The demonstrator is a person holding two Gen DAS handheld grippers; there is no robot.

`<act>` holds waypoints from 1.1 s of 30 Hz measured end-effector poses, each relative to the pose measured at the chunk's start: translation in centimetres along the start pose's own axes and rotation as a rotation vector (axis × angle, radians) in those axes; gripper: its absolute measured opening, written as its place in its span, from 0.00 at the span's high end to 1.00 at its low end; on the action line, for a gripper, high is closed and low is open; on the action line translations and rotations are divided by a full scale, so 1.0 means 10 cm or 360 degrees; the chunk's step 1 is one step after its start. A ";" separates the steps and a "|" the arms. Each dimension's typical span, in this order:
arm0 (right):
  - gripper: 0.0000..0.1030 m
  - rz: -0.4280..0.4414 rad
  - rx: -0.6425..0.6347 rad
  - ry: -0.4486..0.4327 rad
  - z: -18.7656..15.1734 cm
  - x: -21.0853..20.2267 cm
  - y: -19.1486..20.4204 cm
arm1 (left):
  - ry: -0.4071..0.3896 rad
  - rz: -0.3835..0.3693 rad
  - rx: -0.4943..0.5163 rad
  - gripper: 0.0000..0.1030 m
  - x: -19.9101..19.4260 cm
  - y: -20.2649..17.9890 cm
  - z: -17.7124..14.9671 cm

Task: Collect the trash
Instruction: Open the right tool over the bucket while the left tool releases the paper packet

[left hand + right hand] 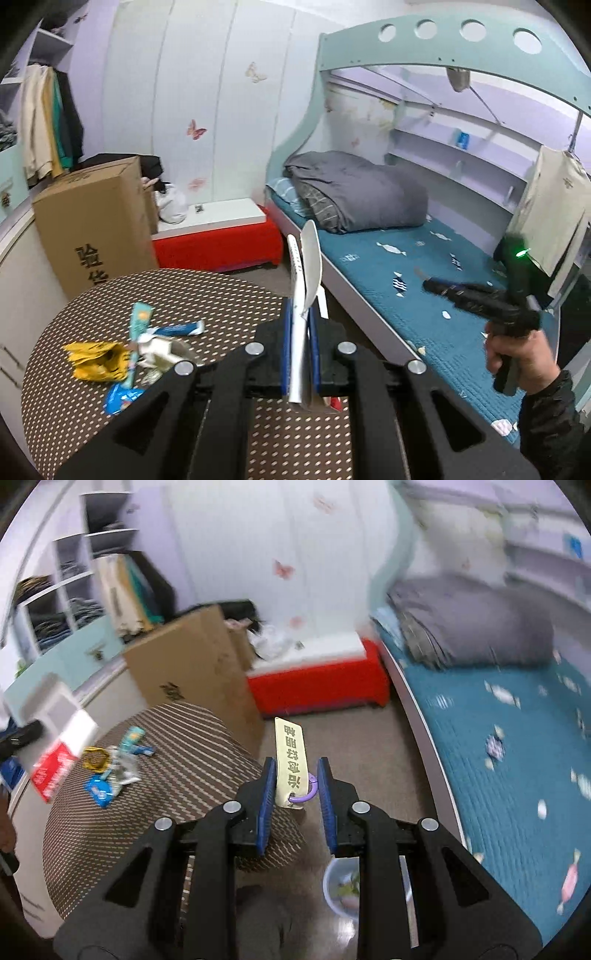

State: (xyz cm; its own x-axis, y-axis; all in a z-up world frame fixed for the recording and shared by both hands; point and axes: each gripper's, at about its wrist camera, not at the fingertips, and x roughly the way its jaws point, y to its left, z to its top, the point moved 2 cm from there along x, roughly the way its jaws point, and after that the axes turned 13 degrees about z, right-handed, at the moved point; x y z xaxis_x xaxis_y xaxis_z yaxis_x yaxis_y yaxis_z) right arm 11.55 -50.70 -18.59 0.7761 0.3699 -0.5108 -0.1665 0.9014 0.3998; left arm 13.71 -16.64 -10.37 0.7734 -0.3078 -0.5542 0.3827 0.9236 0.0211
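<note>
My left gripper (300,332) is shut on a white and silver snack bag (303,280) held upright above the round table's right edge. Several wrappers lie on the dotted brown table (207,295): a yellow one (96,360), a teal one (139,318), a blue one (120,398). They also show in the right wrist view (110,771). My right gripper (297,794) is open, with a cream tag on a purple ring (291,764) hanging against its left pad. A small bin (341,888) with scraps stands on the floor below it. The right gripper (443,290) hovers over the bed.
A tall cardboard box (92,236) stands behind the table. A red and white bench (218,236) sits by the wall. A bunk bed with a blue sheet (406,266) and a grey duvet (354,192) fills the right side.
</note>
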 end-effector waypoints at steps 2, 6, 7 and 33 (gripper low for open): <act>0.78 -0.0031 0.0080 0.0051 -0.11 0.12 -0.19 | 0.0009 -0.0019 0.0016 0.92 0.07 -0.10 0.03; 0.78 -0.0066 0.0244 0.0145 -0.36 0.41 -0.58 | 0.0035 -0.0055 0.0055 0.92 0.22 -0.29 0.06; 0.78 -0.0069 0.0267 0.0156 -0.41 0.45 -0.62 | 0.0045 -0.0061 0.0065 0.92 0.27 -0.34 0.07; 0.16 -0.0113 0.0779 0.0005 -0.86 0.09 -1.64 | 0.0511 -0.0332 0.0362 0.92 1.87 -1.89 -0.28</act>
State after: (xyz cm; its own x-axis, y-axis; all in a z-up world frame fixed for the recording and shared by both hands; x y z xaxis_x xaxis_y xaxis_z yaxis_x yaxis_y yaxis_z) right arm 9.76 -63.26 -32.17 0.7730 0.3129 -0.5519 0.1925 0.7132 0.6740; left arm 19.49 -39.20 -23.47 0.4855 -0.3627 -0.7955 0.6431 0.7645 0.0439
